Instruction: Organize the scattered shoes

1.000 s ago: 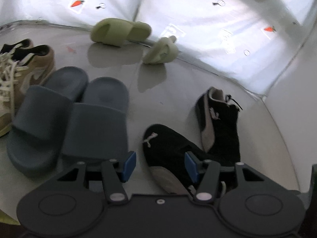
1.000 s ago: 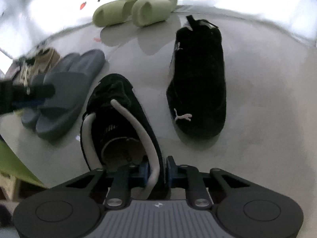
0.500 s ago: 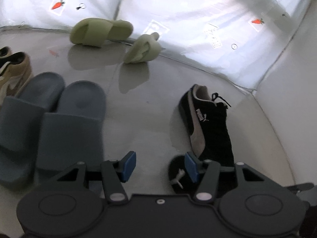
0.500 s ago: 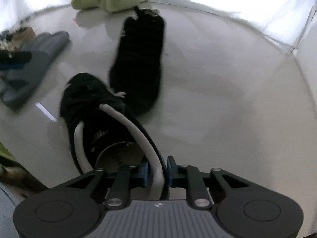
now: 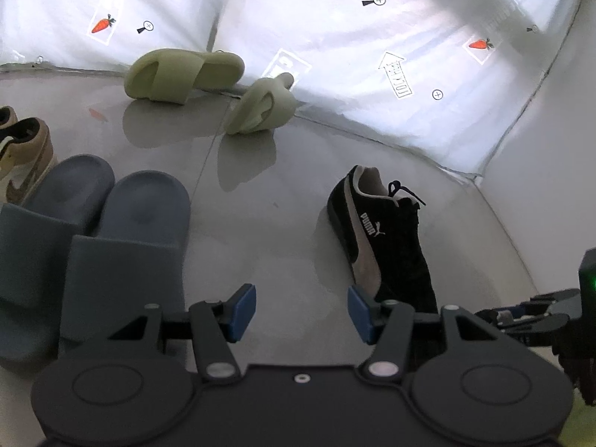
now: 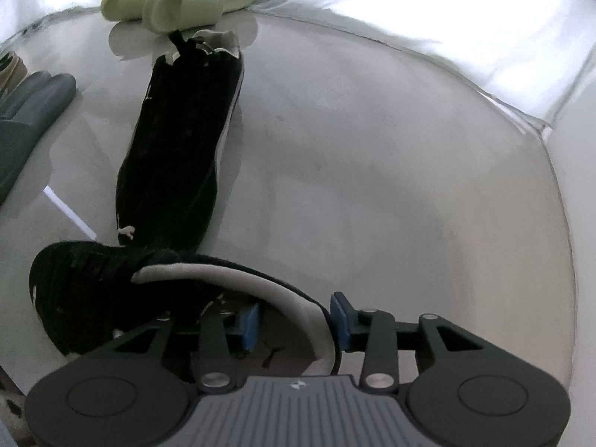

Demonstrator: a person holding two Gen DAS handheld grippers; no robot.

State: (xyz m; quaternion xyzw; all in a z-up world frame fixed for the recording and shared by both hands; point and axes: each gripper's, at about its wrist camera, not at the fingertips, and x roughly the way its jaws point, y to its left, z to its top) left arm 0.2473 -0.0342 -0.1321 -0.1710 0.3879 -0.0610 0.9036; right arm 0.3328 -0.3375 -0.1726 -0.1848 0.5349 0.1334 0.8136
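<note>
Right gripper just let go: its jaws were clamped on the heel collar of the near black sneaker half a second back, now they stand apart, one pad inside the shoe mouth, one outside the collar, neither squeezing. So the sneaker is down on the floor, set at the toe end of its mate, the far black sneaker. In the right wrist view the two look touching or overlapping; can't say which.

Meaning for the task: the black pair is together but not lined up. The near sneaker's long axis runs roughly 3 to 9 o'clock, toe at 9, heel at the gripper. The far sneaker's axis runs roughly 6 to 12, toe at 6 toward us, heel and laces at 12. That's an L, not a parallel pair; my guess is a rotate is left to do.

Left gripper hangs over bare floor, jaws wide apart, nothing in them.

Farther out: grey slides side by side at 9 o'clock, tan sneakers beyond them at the frame edge. Green slides at 12 by the white sheet, one flat, one tipped up, not yet paired.
</note>
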